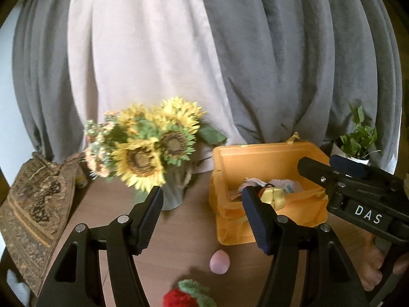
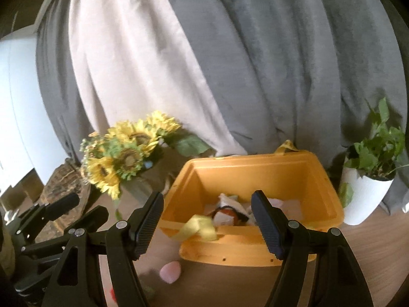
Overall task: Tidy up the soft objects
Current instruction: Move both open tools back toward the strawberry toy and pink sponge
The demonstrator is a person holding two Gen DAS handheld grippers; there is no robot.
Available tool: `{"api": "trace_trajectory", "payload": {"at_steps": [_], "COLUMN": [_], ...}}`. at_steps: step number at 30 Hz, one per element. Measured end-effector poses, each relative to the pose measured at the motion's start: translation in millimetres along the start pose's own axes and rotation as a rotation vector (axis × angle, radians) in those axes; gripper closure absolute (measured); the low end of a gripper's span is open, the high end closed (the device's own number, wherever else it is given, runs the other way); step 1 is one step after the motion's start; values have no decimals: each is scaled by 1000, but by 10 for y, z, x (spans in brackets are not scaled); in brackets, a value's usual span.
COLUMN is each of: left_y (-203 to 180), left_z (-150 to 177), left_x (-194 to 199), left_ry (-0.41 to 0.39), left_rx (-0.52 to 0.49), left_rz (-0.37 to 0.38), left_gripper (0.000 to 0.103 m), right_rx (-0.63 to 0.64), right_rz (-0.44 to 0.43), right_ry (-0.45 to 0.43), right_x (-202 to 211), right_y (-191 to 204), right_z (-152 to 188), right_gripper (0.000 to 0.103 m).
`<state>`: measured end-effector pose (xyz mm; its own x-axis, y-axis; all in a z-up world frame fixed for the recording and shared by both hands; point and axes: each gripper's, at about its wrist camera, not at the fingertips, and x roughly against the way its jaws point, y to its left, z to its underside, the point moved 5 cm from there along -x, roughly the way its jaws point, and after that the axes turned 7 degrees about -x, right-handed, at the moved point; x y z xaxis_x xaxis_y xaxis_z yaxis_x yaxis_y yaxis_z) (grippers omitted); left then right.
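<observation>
Left wrist view: the left claw [image 1: 202,206] is spread, nothing between its pads; the desk [image 1: 186,220] shows through the gap.
Right wrist view: the right claw [image 2: 207,209] is also spread and holds nothing; it points toward the orange box [image 2: 255,174].
Orange box: open, just ahead of the right claw and ahead-right of the left claw; several soft things already lie inside, too mixed to count, with a yellow ribbon [image 2: 198,229] hanging over its front edge.
Pink soft ball [image 1: 219,261]: one, on the desk, below and between the left claw's fingers, just in front of the box.
Red plush strawberry [image 1: 188,295]: one, with a green top, nearer to the camera than the ball.
Progress: I judge the task partly done; at least two soft objects are still outside the box.
Other things: one sunflower bouquet [image 1: 145,151] ahead-left, one potted plant [image 2: 368,179] far right.
</observation>
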<state>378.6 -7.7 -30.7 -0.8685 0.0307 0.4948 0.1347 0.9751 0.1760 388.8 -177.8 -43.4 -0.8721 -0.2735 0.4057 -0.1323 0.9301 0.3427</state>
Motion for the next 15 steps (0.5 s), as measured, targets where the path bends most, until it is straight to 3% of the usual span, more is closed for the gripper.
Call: {"api": "trace_trajectory", "payload": {"at_steps": [15], "left_y": [258], "left_z": [414], "left_x": [266], "left_ry": [52], "left_rx": [64], "left_rz": [-121], "left_gripper": [37], "right_rx": [80], "right_rz": [-114], "right_ry": [84], "right_x": [-131], "right_y": [387], "right_z": [335], "right_gripper": [31]}}
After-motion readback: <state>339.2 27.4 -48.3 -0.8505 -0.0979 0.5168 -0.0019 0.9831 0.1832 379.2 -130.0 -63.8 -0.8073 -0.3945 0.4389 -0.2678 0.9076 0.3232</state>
